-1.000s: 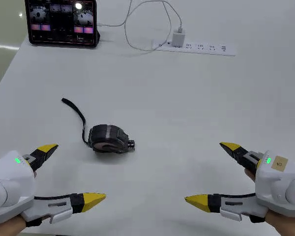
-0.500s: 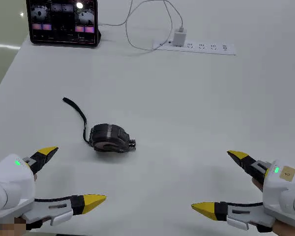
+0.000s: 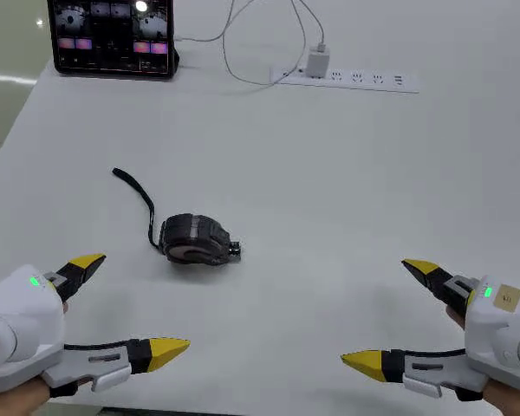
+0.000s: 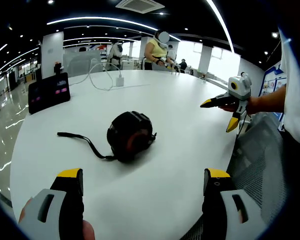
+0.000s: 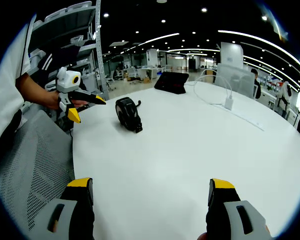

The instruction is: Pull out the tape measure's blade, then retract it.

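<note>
Right claw (image 3: 390,313): over the last second it has drawn back toward the near edge of the worktop (image 3: 329,173) and outward to the right. It now lies lower in the head view and closer to the right border. Most of that withdrawal fell within the first half second, with only a slight drift since. Its gap to the tape measure (image 3: 198,240) has widened accordingly. The head view's camera has tipped a little, so the whole scene sits marginally higher in frame.

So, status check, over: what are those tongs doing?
Left tongs open, empty. Right tongs open, empty. Tape measure untouched, retracted, nearer left. Nothing in the way.
</note>
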A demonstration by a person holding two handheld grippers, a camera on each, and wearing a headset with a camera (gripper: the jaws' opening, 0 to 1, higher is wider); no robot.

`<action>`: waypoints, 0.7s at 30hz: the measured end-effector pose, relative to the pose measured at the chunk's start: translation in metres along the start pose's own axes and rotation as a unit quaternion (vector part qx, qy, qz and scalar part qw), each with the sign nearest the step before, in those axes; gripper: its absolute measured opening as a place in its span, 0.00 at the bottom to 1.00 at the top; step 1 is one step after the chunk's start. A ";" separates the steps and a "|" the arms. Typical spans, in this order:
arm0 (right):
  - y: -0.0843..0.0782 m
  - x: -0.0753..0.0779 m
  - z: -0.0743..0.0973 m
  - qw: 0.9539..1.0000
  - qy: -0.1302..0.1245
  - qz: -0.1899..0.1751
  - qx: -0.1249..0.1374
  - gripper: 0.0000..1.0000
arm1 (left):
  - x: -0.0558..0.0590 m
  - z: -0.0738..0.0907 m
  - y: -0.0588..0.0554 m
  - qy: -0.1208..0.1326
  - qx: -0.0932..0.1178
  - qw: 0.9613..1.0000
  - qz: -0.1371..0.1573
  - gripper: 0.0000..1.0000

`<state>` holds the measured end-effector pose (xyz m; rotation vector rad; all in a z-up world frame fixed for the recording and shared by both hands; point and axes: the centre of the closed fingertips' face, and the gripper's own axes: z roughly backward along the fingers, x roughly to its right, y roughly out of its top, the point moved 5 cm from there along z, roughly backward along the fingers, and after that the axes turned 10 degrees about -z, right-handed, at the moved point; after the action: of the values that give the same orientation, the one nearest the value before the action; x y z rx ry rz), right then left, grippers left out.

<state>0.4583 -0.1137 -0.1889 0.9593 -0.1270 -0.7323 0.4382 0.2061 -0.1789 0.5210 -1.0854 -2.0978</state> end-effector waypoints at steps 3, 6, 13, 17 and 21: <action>0.001 0.001 0.001 1.000 0.000 0.002 0.000 0.94 | 0.000 -0.001 0.000 -0.001 -0.002 1.000 -0.001 0.99; 0.002 0.001 0.001 1.000 0.000 0.003 0.000 0.94 | 0.001 -0.001 0.002 -0.002 0.003 1.000 0.001 0.99; 0.001 -0.001 0.001 1.000 0.003 0.002 -0.003 0.94 | 0.000 0.000 0.004 0.000 0.002 1.000 -0.001 0.99; 0.000 -0.002 0.001 1.000 0.005 0.002 -0.004 0.94 | -0.001 0.002 0.004 0.005 0.008 1.000 -0.004 0.99; 0.000 -0.002 0.000 1.000 0.005 0.002 -0.005 0.93 | -0.001 0.002 0.005 0.003 0.009 1.000 -0.004 0.99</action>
<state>0.4568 -0.1128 -0.1881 0.9535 -0.1171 -0.7236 0.4396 0.2054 -0.1739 0.5411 -1.1024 -2.0935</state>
